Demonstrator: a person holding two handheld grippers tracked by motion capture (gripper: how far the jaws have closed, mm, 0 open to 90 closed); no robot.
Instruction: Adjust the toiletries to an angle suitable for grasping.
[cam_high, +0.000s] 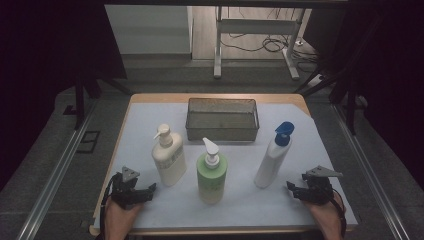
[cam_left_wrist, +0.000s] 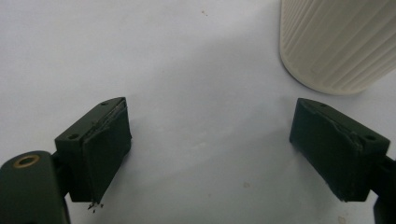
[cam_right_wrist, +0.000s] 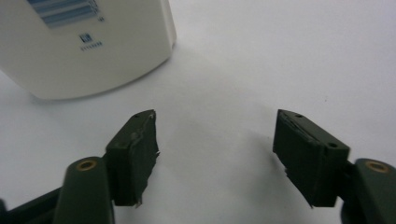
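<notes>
My right gripper (cam_high: 295, 188) rests spread and empty on the counter (cam_high: 150, 125), just beside the white bottle (cam_high: 272, 157) with its blue cap. Right gripper view: bottle's blue label print. My left gripper (cam_high: 145, 192), spread, sits near the cream pump bottle (cam_high: 168, 157).

The left gripper (cam_high: 150, 189) rests low at the table's (cam_high: 240, 210) near-left corner, jaws wide apart with nothing between them. The right gripper (cam_high: 291, 187) sits at the near-right corner, jaws parted and empty. Both point inward, forearms entering over the near edge.
</notes>
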